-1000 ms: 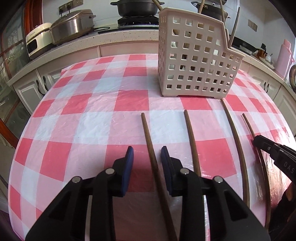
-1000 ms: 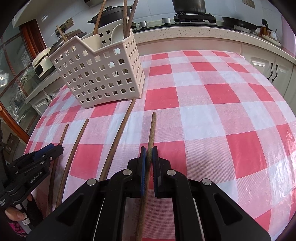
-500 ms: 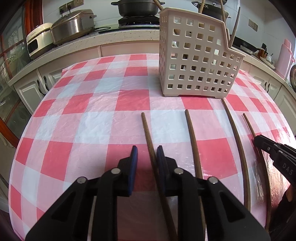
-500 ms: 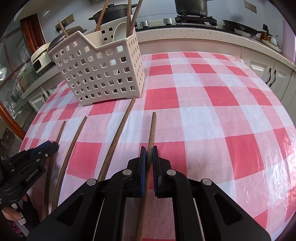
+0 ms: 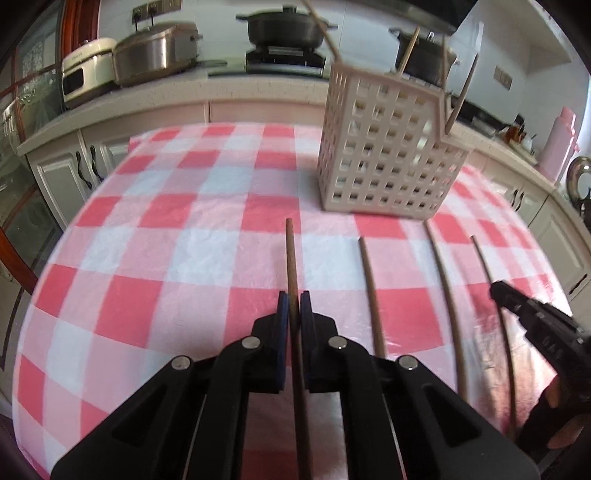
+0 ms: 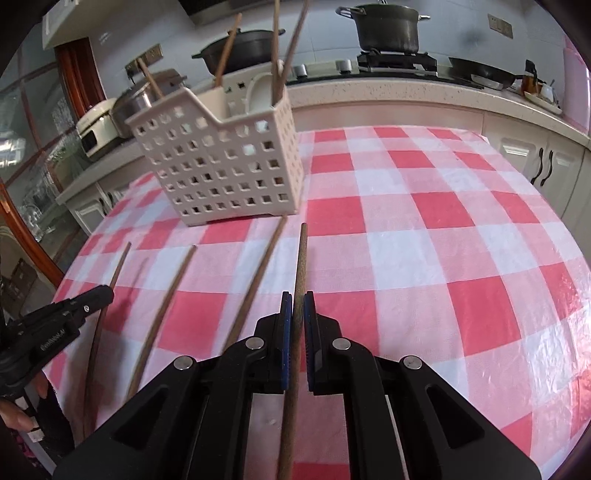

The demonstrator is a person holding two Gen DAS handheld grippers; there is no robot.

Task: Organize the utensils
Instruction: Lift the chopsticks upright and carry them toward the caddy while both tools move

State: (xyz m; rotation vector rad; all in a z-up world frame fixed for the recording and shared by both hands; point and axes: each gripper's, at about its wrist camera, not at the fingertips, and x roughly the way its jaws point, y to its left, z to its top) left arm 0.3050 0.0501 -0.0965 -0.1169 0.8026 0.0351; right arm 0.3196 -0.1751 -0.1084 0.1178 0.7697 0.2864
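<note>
Wooden sticks everywhere: long, thin, round brown chopsticks laid out side by side on your crinkly red-and-white checked tablecloth [image 5: 184, 240], in a kitchen with pots [image 6: 388, 26] on the stove behind. Your left gripper [image 5: 294, 308] is clamped on the leftmost chopstick [image 5: 290, 254], which runs straight ahead between the blue pads. Your right gripper [image 6: 297, 310] is pinching the rightmost chopstick [image 6: 301, 258] the same way. Two more chopsticks [image 5: 369, 284] lie between them. That cream plastic basket [image 5: 388, 155] with square holes stands just beyond the tips, several sticks upright inside
</note>
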